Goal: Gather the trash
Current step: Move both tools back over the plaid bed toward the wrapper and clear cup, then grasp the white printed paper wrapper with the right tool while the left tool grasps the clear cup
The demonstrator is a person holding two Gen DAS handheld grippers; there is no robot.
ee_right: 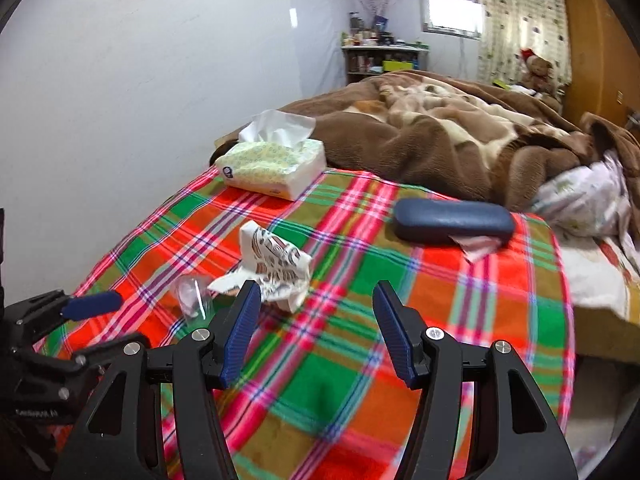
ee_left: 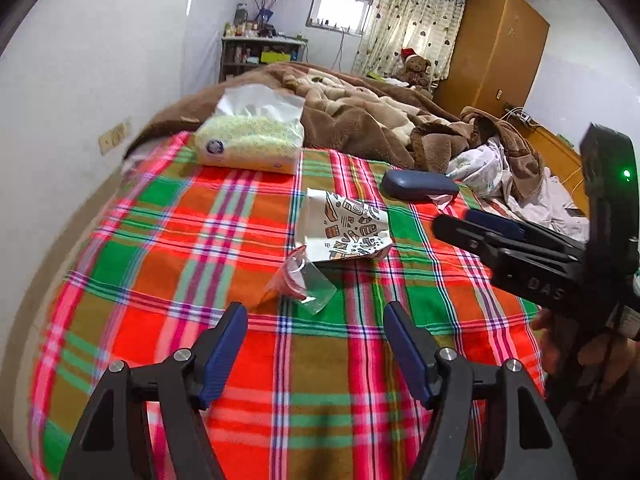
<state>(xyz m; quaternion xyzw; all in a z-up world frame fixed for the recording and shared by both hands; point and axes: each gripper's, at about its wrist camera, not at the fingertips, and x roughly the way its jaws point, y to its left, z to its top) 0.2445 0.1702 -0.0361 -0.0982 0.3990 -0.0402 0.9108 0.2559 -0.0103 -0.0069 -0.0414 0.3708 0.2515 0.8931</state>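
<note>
Right now both of your tongs are spread wide with nothing between them: the left gripper hovers low over the plaid blanket, and the right gripper does the same from the other side. The trash lies between and ahead of them, a crumpled printed wrapper with a clear plastic cup lying on its side just beside it, touching or nearly so. Your main risk, as I judge it, is the cup: it looks thin and slick, so a squeeze off its middle could make it squirt away or roll across the blanket, and nudging the wrapper first could push the cup along with it. The soft blanket may also bunch up into the pads if you come in too low. Keep away from the dark blue case and the tissue pack farther back; neither looks like trash. Your left gripper points almost straight at the cup, level and slightly downward; your right one angles in toward the wrapper's near edge, its left pad overlapping it in view.
</note>
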